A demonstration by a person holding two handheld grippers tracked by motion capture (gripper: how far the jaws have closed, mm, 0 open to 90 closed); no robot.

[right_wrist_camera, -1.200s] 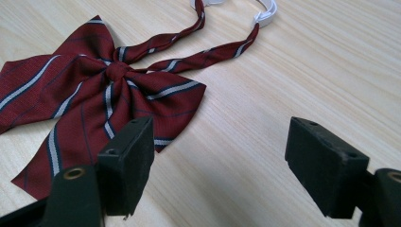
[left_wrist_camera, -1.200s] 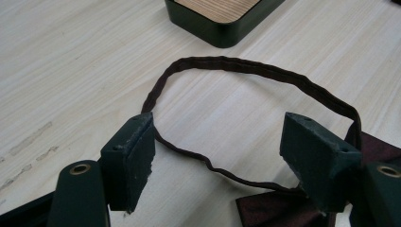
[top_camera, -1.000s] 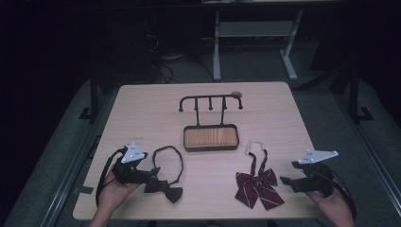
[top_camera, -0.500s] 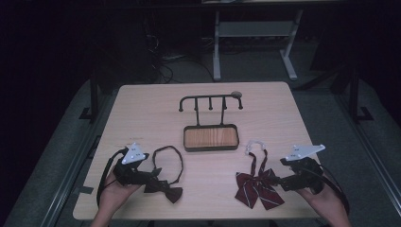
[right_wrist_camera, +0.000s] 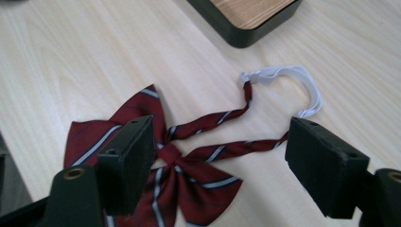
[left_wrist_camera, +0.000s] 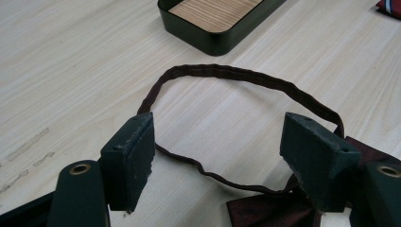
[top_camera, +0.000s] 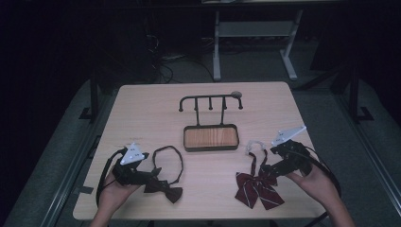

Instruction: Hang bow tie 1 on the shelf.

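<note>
A dark maroon bow tie (top_camera: 166, 189) with a looped strap (left_wrist_camera: 236, 78) lies near the table's front left. My left gripper (top_camera: 150, 178) is open, low over it, with the strap and part of the bow (left_wrist_camera: 269, 208) between its jaws. At the front right lies a red striped bow tie (top_camera: 257, 188) with a white elastic band (right_wrist_camera: 302, 80). Over its knot (right_wrist_camera: 171, 152) and straps hovers my right gripper (top_camera: 269, 171), open and holding nothing.
A small dark tray with a wooden floor (top_camera: 210, 137) sits mid-table, carrying a black rack of hooks (top_camera: 210, 100). A small round knob (top_camera: 236, 94) lies behind it. The table's front edge is close to both hands.
My right gripper has moved left and forward, from the table's right edge to over the red bow tie. The left gripper has barely shifted.
</note>
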